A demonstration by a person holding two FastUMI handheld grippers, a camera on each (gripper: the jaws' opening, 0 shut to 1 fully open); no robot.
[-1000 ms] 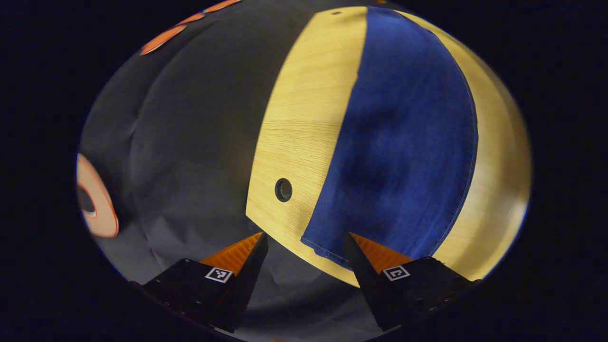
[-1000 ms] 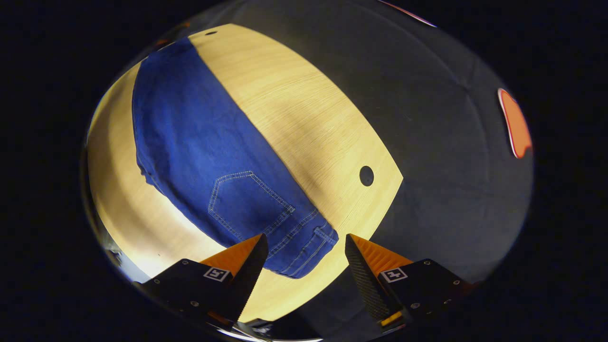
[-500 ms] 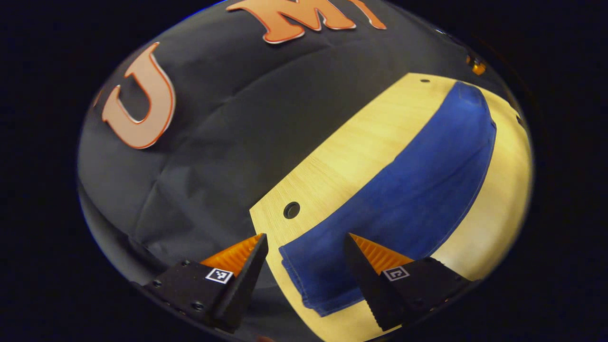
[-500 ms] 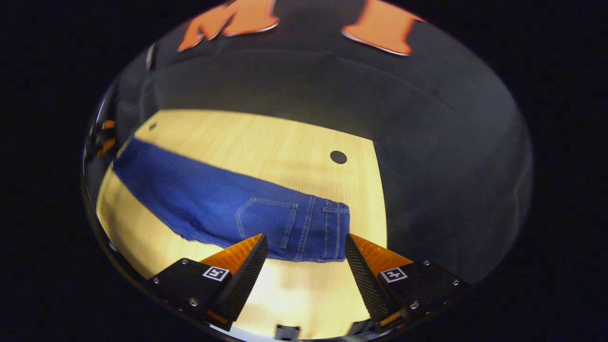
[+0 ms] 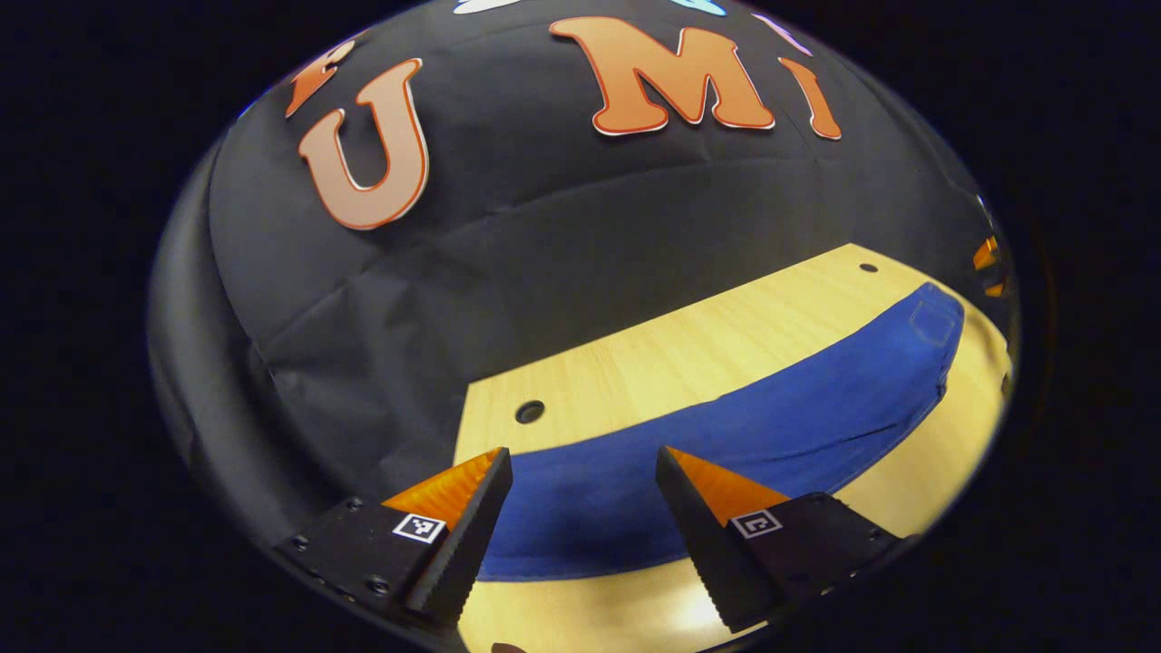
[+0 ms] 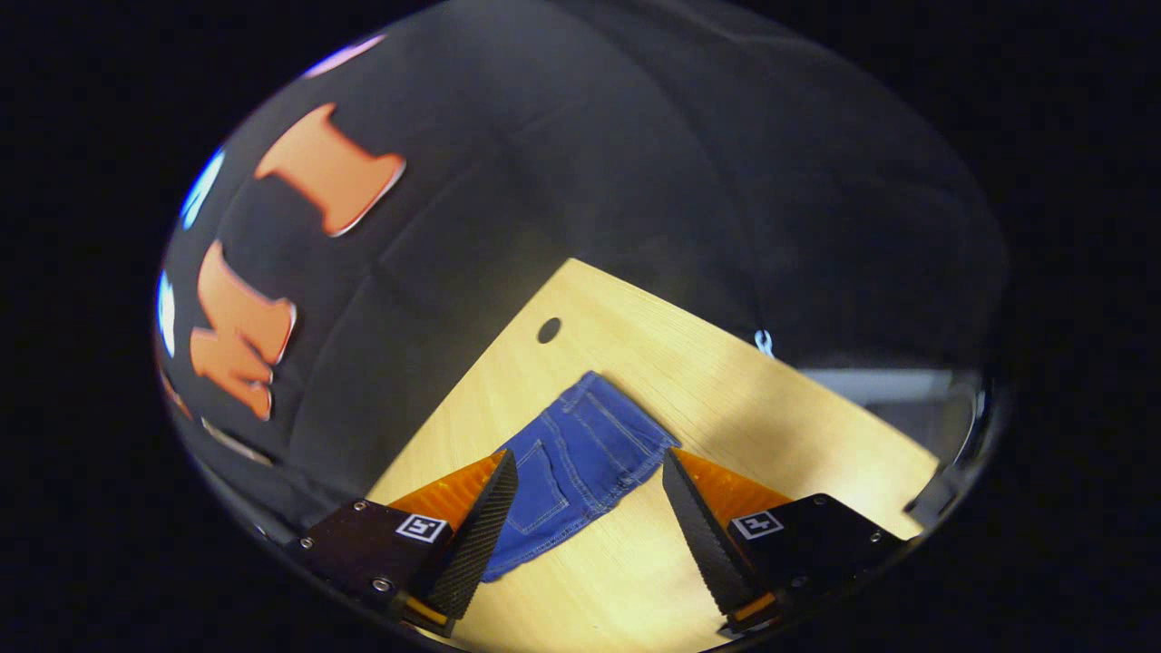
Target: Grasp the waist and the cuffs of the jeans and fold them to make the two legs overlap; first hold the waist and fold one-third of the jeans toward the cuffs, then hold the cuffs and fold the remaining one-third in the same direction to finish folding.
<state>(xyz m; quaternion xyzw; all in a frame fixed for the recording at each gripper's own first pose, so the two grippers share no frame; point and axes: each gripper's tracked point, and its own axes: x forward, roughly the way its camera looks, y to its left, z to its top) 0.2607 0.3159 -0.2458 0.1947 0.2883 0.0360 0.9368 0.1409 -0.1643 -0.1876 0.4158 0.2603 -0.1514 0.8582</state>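
Note:
Blue jeans (image 5: 753, 435) lie flat along the light wooden table (image 5: 689, 354), the legs lying one on the other as one long strip. In the left gripper view the cuff end lies just beyond my left gripper (image 5: 580, 476), which is open and holds nothing; the waist is far off at the right. In the right gripper view the waist end with a back pocket (image 6: 580, 462) lies between and just beyond the fingers of my right gripper (image 6: 590, 476), which is open and apart from the cloth.
Round cable holes mark the table corners (image 5: 530, 412) (image 6: 549, 329). The black cloth wall stands right behind the table's far edge. Bare tabletop lies to the right of the waist (image 6: 771, 426). A small metal object (image 6: 764, 342) sits at the far table edge.
Both views have swung from looking steeply down at the jeans to a lower, more level look along the table. The jeans have not moved. Both grippers stay open.

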